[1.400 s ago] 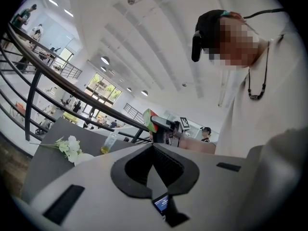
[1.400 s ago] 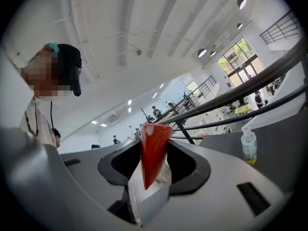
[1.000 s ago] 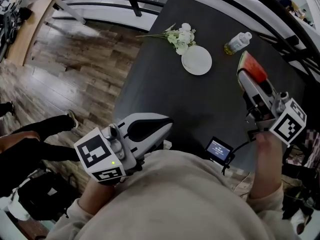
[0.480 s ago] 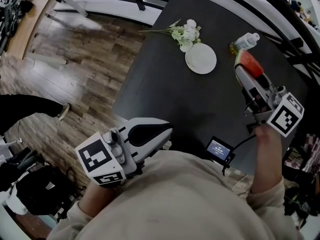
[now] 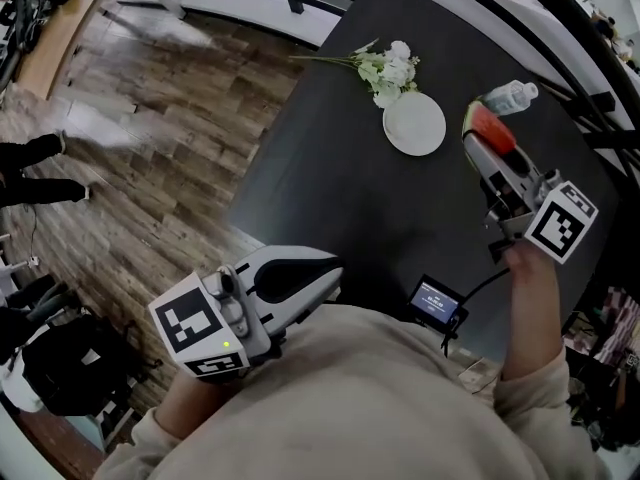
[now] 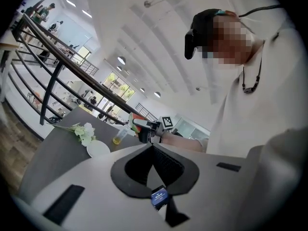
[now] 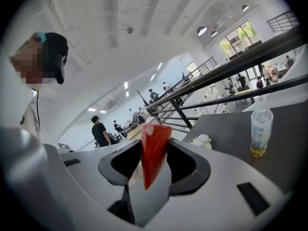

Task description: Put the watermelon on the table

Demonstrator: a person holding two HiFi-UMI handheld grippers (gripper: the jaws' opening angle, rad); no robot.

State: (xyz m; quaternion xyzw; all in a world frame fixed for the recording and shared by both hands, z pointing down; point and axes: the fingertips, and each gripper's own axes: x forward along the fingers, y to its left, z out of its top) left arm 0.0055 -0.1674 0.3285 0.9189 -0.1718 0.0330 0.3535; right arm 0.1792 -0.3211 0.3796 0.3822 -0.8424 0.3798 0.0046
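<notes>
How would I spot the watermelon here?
Find the dark table. Over its right side, right of the white plate and near the clear bottle, the right gripper has the watermelon in its jaws. It is the only red wedge there.

Plate (image 5: 415,124), bottle (image 5: 510,96) — bare table (image 5: 340,188) nearer

Red-fleshed, green-rinded watermelon (image 5: 492,128) over a matt black surface (image 5: 330,168); white plate (image 5: 415,124), white flowers (image 5: 392,66) on green stems, bottle (image 5: 510,96) holding yellow liquid. The left tool (image 5: 325,268) and right tool (image 5: 483,151) are white with black pads and black-and-white square-marker cubes. The floor (image 5: 150,168) is brown wood-grain.
</notes>
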